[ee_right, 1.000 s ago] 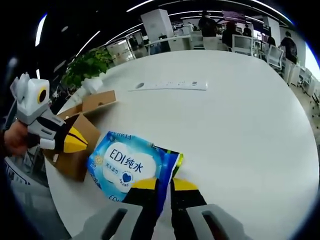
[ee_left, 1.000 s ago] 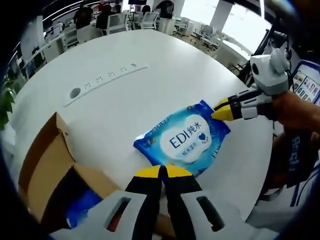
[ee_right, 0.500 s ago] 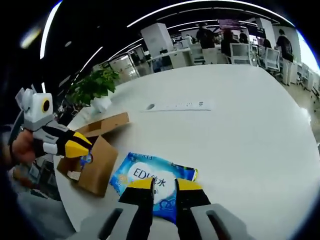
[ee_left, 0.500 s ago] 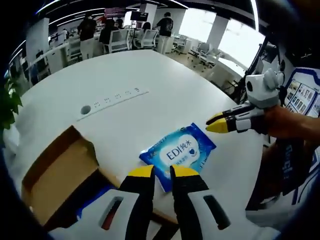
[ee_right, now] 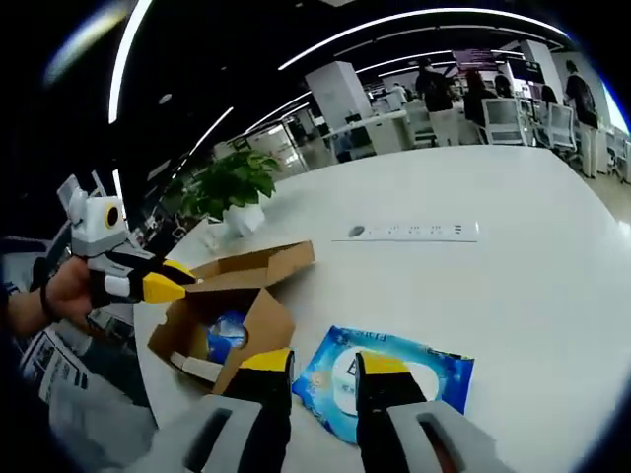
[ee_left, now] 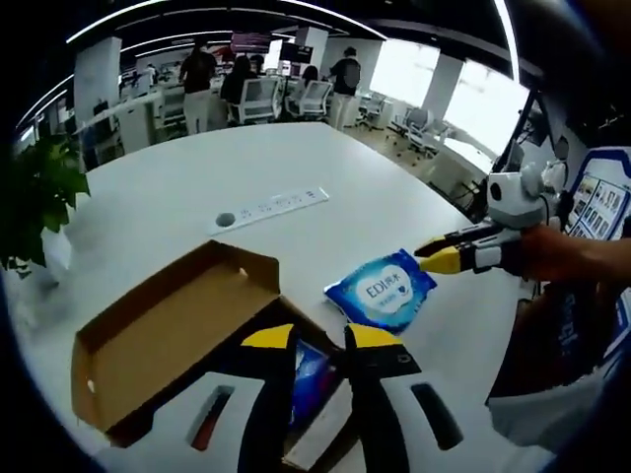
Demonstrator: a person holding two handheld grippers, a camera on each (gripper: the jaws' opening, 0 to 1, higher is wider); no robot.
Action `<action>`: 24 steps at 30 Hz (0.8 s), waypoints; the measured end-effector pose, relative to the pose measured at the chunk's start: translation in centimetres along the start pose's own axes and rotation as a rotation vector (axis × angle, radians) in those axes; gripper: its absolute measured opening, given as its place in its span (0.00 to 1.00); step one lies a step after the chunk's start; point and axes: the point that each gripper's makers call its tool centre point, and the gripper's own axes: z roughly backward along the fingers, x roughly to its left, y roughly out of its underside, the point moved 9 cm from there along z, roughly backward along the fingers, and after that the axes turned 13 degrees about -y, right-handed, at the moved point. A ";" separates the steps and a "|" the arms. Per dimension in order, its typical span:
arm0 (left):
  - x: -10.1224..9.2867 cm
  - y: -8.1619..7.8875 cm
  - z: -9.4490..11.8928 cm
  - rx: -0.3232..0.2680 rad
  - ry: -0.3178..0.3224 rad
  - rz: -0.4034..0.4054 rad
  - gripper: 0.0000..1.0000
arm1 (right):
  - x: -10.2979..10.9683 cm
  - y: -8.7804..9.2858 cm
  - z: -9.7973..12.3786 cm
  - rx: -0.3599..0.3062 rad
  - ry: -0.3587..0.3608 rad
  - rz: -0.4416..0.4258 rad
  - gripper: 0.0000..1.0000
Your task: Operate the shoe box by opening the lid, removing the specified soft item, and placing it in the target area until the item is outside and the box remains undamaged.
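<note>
The blue wipes pack (ee_left: pixel 383 289) (ee_right: pixel 394 377) lies flat on the white table (ee_left: pixel 197 187), just outside the brown shoe box (ee_left: pixel 168 330) (ee_right: pixel 258 268). The box stands with its lid flap thrown back, and another blue pack (ee_left: pixel 310 370) (ee_right: pixel 225 335) shows inside it. My left gripper (ee_left: pixel 321 340) hovers over the box's near edge, open, with nothing between its jaws; it also shows in the right gripper view (ee_right: pixel 163 288), beside the box. My right gripper (ee_right: pixel 323 363) is open above the wipes pack's near edge, and its yellow tips (ee_left: pixel 441 260) sit just to the right of the pack.
A white power strip (ee_left: pixel 271 205) (ee_right: pixel 414 232) is set into the table beyond the box. A potted plant (ee_right: pixel 232 182) (ee_left: pixel 39 192) stands at the table's edge. A person's hand (ee_left: pixel 567 251) holds the right gripper. Office chairs and people are far behind.
The right gripper has let go of the wipes pack. Both grippers have opened and drawn back from it. The pack now lies on the table beside the box.
</note>
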 end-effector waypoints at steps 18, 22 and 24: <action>10.0 5.9 6.4 -0.012 -0.105 0.112 0.32 | 7.3 0.3 -7.0 0.082 -0.119 0.082 0.27; 11.0 7.2 7.5 -0.007 -0.114 0.124 0.34 | 8.6 0.5 -8.1 0.107 -0.133 0.105 0.27; 11.2 7.7 7.9 -0.007 -0.119 0.129 0.35 | 9.1 0.5 -8.5 0.119 -0.137 0.119 0.27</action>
